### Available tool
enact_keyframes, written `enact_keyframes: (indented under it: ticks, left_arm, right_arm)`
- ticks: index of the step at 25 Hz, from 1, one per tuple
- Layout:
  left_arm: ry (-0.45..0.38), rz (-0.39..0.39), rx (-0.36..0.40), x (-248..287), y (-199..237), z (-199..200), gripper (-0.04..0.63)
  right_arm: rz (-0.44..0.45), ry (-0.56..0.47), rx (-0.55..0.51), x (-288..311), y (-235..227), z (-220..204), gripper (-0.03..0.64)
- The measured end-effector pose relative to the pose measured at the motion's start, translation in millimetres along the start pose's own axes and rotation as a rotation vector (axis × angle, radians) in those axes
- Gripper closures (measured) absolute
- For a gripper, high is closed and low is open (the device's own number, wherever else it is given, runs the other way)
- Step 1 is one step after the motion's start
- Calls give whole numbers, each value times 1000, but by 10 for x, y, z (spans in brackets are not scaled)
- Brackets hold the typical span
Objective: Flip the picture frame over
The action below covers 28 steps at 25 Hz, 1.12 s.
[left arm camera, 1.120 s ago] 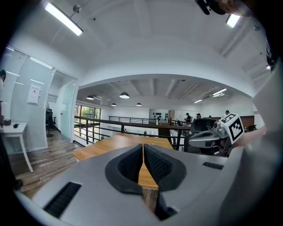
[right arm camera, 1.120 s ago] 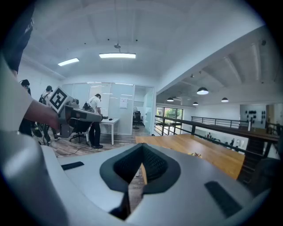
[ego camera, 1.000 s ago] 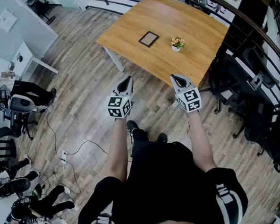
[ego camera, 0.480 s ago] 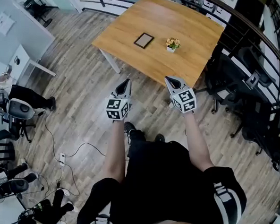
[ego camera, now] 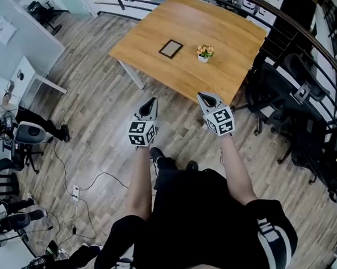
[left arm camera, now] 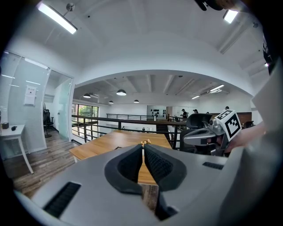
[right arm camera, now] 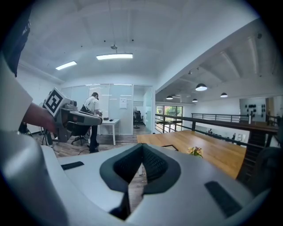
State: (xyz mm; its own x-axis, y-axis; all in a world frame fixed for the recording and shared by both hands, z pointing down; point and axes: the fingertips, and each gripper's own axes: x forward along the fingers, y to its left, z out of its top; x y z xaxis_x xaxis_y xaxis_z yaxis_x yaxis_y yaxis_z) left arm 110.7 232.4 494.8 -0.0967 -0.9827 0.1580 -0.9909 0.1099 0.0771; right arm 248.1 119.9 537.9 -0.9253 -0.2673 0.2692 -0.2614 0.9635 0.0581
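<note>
In the head view the picture frame (ego camera: 170,48) lies flat on the table (ego camera: 231,36), well ahead and about midway between the left gripper (ego camera: 151,101) and the right gripper (ego camera: 203,96); the left gripper view shows its jaws pressed together on nothing with the frame far off just left of them, and the right gripper view shows the same with the frame just right.

Place: we're looking at an open-plan office | 12 o'clock: wooden table (ego camera: 225,36) sitting on plank flooring | 3 o'clock: black office chairs (ego camera: 309,151) crowding by a railing (right arm camera: 170,123) | 9 o'clock: white desk (ego camera: 31,74) standing beside glass partitions (right arm camera: 112,112) | overhead: strip lights (right arm camera: 114,56) glowing
</note>
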Motion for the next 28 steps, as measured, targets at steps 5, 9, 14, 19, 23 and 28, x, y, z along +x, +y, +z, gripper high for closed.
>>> enact_keyframes:
  ticks: [5,9,14,19,23,28]
  left_arm:
    - [24,-23,-26,11,-88,-78,565]
    - [20,-32,-9,-30,-162,-91,563]
    - [18,-25,-9,-46,-182,-114,561]
    - [14,-15,-10,-45,-175,-120,485]
    - [16,-8,-8,-67,-156,-119,467]
    - [9,23,-13,-91,-11,-110,416]
  right_arm:
    - [-8,0,4,-66,6,-45,545]
    - [-14,1,14,-129,21,-61,503]
    - [-36,9,20,-186,-4,-122,389]
    - [-44,16,38,-216,-18,-184,340]
    - [-47,15,78,-212,-25,-188,295]
    - [-60,8,89,-136,-44,-196,225]
